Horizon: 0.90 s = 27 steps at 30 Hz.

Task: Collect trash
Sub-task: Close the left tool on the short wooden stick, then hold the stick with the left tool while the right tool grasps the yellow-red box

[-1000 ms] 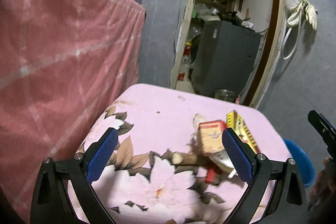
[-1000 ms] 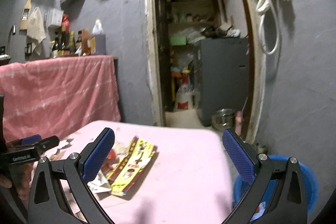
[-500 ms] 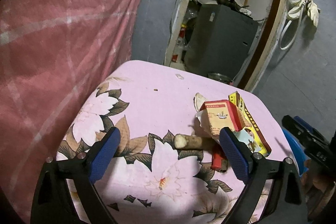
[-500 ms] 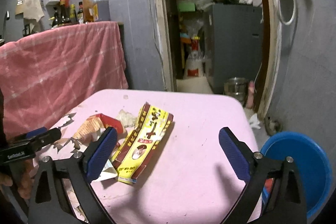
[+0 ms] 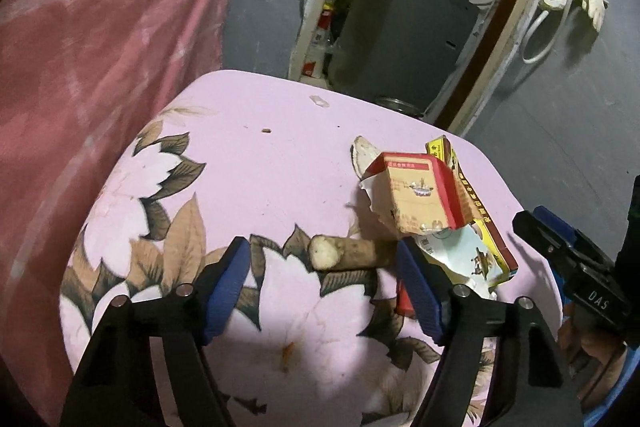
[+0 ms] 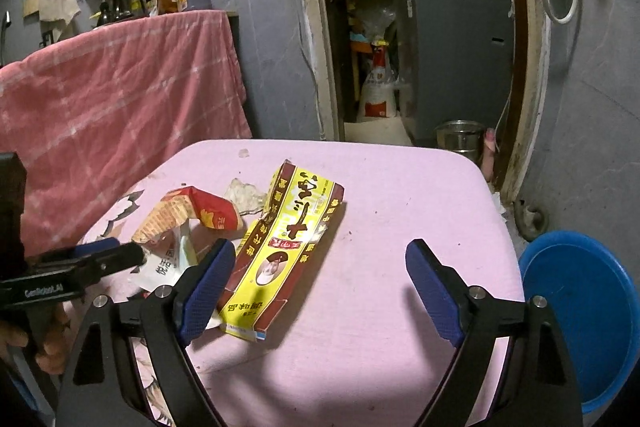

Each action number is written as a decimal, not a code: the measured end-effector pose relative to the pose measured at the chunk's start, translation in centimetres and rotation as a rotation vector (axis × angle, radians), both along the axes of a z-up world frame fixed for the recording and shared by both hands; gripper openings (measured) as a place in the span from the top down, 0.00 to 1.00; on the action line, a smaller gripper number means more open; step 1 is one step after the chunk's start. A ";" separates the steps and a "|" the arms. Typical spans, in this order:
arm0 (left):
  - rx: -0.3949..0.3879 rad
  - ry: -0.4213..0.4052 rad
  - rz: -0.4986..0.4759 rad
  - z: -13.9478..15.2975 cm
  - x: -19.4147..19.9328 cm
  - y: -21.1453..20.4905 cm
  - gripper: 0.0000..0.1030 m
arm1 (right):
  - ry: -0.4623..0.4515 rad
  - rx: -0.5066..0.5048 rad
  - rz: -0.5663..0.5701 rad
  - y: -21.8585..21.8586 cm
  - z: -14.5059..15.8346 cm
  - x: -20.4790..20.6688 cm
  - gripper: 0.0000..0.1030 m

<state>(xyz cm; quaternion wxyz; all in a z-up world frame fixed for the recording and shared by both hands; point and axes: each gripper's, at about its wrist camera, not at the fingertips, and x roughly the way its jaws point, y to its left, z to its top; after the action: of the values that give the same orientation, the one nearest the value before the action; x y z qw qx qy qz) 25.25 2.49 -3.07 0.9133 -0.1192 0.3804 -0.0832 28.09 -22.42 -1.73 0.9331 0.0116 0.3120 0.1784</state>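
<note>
Hovering over the pink floral tablecloth (image 5: pixel 256 163), the left gripper (image 5: pixel 322 285) is spread wide and holds nothing, a cut root stub (image 5: pixel 344 253) between its fingertips. At its 1 o'clock lies a red cigarette pack (image 5: pixel 420 199). The right gripper (image 6: pixel 318 291), equally wide and empty-fingered, has the flattened yellow seasoning box (image 6: pixel 286 251) at 11 o'clock and a blue basin (image 6: pixel 580 311) at 3.
</note>
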 end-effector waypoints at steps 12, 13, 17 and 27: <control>-0.035 0.019 -0.104 -0.1 0.9 -0.3 0.62 | 0.097 -0.004 0.042 1.1 -1.6 1.2 0.33; -0.035 0.019 -0.105 -0.2 0.7 -0.4 0.64 | 0.107 -0.001 0.048 1.2 -1.7 1.3 0.33; -0.041 0.023 -0.106 -0.1 0.3 -0.3 0.70 | 0.139 0.010 0.064 1.4 -2.2 1.3 0.35; -0.037 0.022 -0.142 0.2 -2.0 -1.0 0.80 | 0.174 0.011 0.091 2.1 -2.9 0.9 0.50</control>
<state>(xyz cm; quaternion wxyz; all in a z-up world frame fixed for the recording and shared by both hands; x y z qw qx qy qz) 23.25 1.48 -2.89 0.8985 -0.1098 0.3963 -0.1535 28.98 -20.34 -4.60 0.8933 0.0182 0.3912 0.2207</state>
